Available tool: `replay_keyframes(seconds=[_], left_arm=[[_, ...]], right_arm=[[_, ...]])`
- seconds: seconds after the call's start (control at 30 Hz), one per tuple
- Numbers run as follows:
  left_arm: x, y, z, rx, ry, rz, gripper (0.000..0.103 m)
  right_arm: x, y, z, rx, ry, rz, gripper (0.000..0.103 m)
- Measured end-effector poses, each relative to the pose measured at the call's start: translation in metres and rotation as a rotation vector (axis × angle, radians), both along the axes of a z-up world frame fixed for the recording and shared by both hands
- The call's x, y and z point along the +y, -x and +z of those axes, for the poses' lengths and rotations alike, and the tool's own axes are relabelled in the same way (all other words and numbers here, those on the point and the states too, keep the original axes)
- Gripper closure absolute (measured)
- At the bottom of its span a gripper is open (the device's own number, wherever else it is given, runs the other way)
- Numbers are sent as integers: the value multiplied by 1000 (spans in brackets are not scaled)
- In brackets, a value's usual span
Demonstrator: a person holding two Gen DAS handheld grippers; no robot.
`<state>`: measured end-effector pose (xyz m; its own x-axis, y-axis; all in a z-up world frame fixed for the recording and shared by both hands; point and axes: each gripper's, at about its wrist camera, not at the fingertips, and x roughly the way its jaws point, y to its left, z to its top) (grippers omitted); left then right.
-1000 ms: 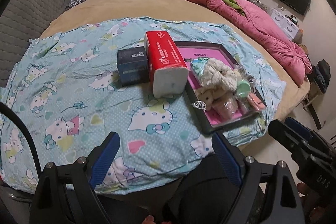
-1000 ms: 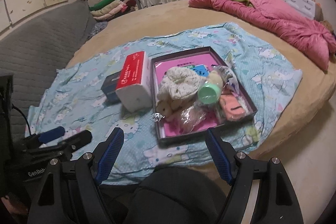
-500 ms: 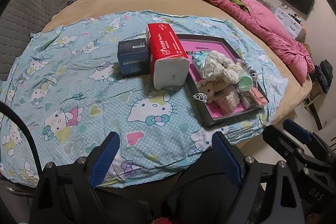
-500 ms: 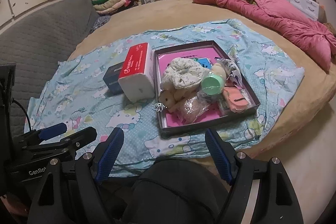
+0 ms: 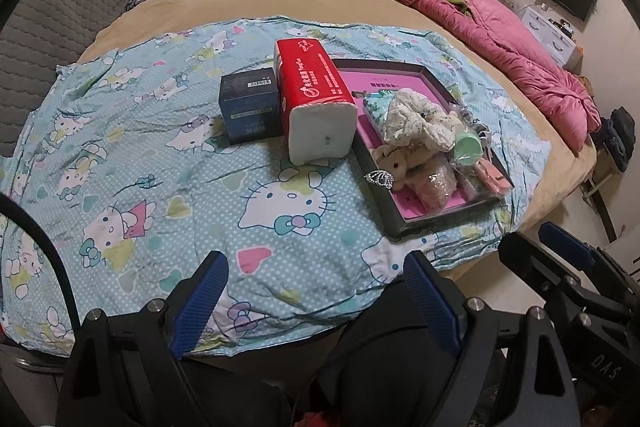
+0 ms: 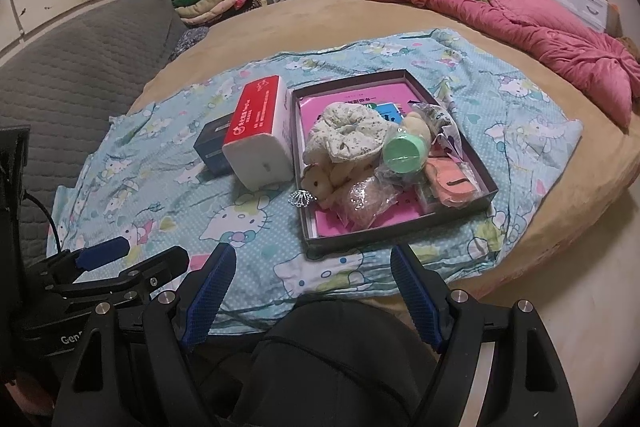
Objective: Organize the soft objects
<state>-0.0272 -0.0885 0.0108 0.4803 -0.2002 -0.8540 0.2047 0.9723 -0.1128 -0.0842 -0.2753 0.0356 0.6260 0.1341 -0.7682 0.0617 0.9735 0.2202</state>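
- The left tool is hanging over the near edge of the bed with its blue-padded fingers spread wide, gripping nothing.
- The right tool is hovering likewise — fingers wide apart, nothing between them — just near of the box.
- A light-blue cartoon-cat printed sheet is lying spread over the tan round bed, and all the task's things are resting on it.
- A shallow dark cardboard box with a pink lining is sitting on the right part of the sheet; the soft things are lying heaped inside it.
- A cream floral fabric scrunchie is lying on top of the heap, toward the far left of the box.
- A small beige plush toy is lying at the box's left wall, near of the scrunchie.
- A mint-green round-capped item in clear wrap is resting to the right of the scrunchie, touching it.
- A silver little tiara is lying on the sheet, just outside the box's left wall.
- A red-and-white soft pack of tissues is standing just left of the box, with a dark blue small carton touching its left side.
- A crumpled pink quilt is lying far right on the bed.
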Motion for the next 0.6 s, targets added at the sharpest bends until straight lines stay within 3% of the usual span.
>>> replay_keyframes(seconds=[0.6], left_arm=[[-2, 0, -2, 8, -4, -3, 14]], right_arm=[[0, 0, 0, -1, 0, -3, 22]])
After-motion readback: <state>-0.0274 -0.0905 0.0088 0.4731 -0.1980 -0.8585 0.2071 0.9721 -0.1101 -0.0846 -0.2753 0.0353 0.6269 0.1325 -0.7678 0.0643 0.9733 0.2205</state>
